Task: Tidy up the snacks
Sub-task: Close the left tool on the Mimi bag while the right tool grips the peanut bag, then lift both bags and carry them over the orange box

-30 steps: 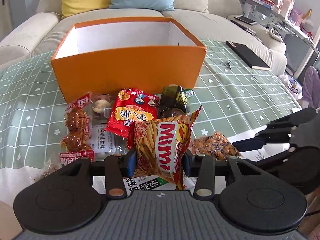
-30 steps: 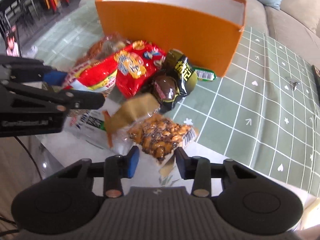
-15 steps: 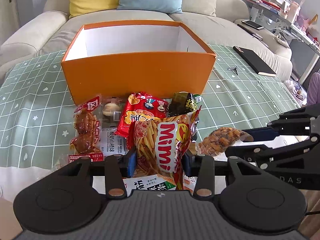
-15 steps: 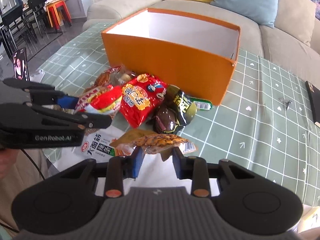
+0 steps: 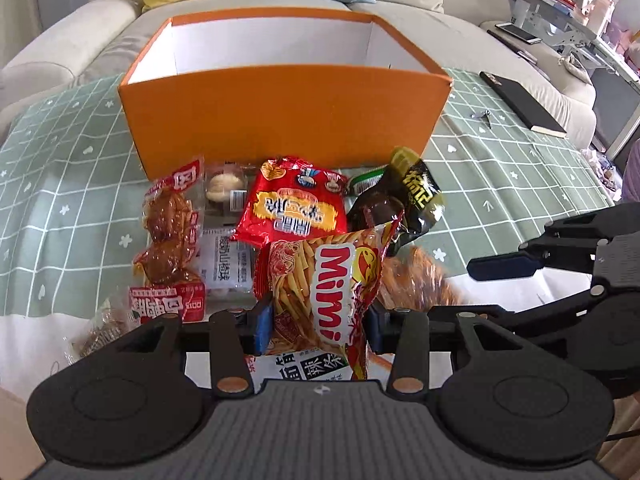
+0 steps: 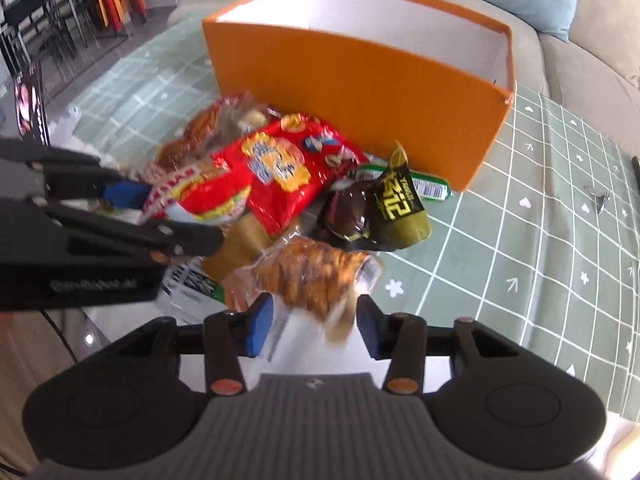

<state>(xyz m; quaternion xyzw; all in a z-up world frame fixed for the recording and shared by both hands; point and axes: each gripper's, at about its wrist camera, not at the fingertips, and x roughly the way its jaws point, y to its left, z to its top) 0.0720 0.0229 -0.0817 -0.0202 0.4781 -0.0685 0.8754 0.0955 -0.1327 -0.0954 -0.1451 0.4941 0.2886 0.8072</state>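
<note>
An orange cardboard box (image 5: 280, 112) with a white inside stands open at the back of the green checked tablecloth. In front of it lies a heap of snack packets. My left gripper (image 5: 316, 320) is shut on a red and yellow Mimi chips bag (image 5: 320, 280), held upright above the heap. In the right wrist view my right gripper (image 6: 316, 324) has its jaws opening. A clear packet of brown coated nuts (image 6: 312, 276) is between them, motion-blurred, and the pads do not press on it. The same packet (image 5: 416, 280) shows blurred beside the Mimi bag.
The heap holds a red bag (image 5: 296, 204), a dark green-black pouch (image 5: 400, 204), a braised-meat packet (image 5: 168, 236) and a white packet (image 5: 228, 264). A black notebook (image 5: 524, 108) and keys (image 5: 482, 116) lie at the right. A sofa with cushions stands behind the table.
The right gripper closed on the nut packet and raised it. Now its jaws stand wider and the packet slips down, blurred. The left gripper keeps hold of the Mimi bag.
</note>
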